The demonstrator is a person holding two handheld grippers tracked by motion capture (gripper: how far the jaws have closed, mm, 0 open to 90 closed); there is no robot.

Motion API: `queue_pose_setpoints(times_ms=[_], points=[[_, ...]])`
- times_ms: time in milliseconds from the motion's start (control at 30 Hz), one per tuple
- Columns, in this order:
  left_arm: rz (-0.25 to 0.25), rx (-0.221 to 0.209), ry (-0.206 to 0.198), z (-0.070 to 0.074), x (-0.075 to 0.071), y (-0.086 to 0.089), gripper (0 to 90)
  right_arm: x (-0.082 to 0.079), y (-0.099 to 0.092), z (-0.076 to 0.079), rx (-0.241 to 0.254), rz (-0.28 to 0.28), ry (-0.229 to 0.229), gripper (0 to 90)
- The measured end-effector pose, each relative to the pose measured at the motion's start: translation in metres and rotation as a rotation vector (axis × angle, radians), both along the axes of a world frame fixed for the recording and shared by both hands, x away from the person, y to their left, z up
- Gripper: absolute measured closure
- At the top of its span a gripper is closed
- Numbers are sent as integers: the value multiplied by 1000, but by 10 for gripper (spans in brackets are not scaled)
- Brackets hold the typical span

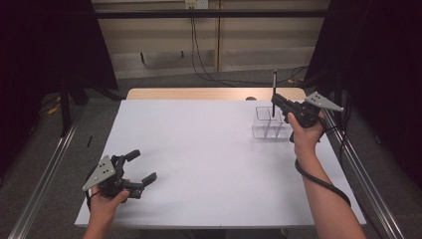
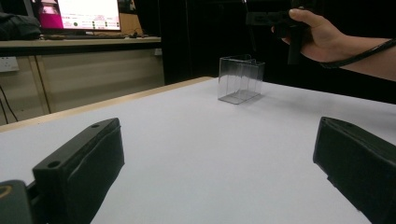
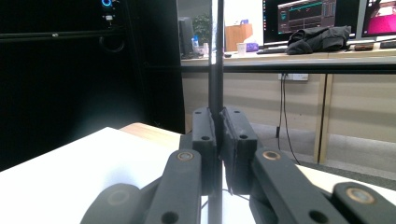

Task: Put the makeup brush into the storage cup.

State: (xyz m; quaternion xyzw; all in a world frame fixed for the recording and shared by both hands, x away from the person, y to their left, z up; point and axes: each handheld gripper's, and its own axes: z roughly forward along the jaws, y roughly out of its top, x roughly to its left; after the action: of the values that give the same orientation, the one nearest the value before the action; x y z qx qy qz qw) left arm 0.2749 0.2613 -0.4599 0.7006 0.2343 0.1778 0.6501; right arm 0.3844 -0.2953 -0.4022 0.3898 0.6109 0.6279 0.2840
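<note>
My right gripper [image 1: 275, 101] is shut on a thin black stick [image 1: 274, 85] that stands upright, held above a clear plastic box [image 1: 267, 125] at the table's back right. In the right gripper view the pads [image 3: 238, 140] press on the black stick [image 3: 217, 56] from both sides, and it runs up out of the frame. My left gripper [image 1: 144, 165] rests open near the white table's [image 1: 199, 149] front left corner with nothing between its fingers. The left gripper view looks across the table between its wide-apart jaws at the clear box [image 2: 240, 79] and the other hand [image 2: 317, 35].
The clear box has an inner divider. A wooden strip [image 1: 214, 93] runs along the table's far edge. Metal rails [image 1: 40, 184] flank both sides of the table. Cables [image 1: 199, 55] hang on the back wall, and dark curtains stand left and right. A desk with monitors [image 3: 299, 18] stands beyond.
</note>
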Motion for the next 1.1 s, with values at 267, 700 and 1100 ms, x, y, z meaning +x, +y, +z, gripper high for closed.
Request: queue_pose_setpoints(times_ms=[267, 700, 1100], points=[[2, 5, -2, 0, 0, 1, 17, 3, -3, -5, 4, -23, 9, 844], [0, 3, 1, -1, 1, 0, 17, 6, -8, -9, -7, -43, 16, 844], [0, 5, 0, -1, 1, 0, 17, 9, -8, -12, -6, -53, 19, 844]])
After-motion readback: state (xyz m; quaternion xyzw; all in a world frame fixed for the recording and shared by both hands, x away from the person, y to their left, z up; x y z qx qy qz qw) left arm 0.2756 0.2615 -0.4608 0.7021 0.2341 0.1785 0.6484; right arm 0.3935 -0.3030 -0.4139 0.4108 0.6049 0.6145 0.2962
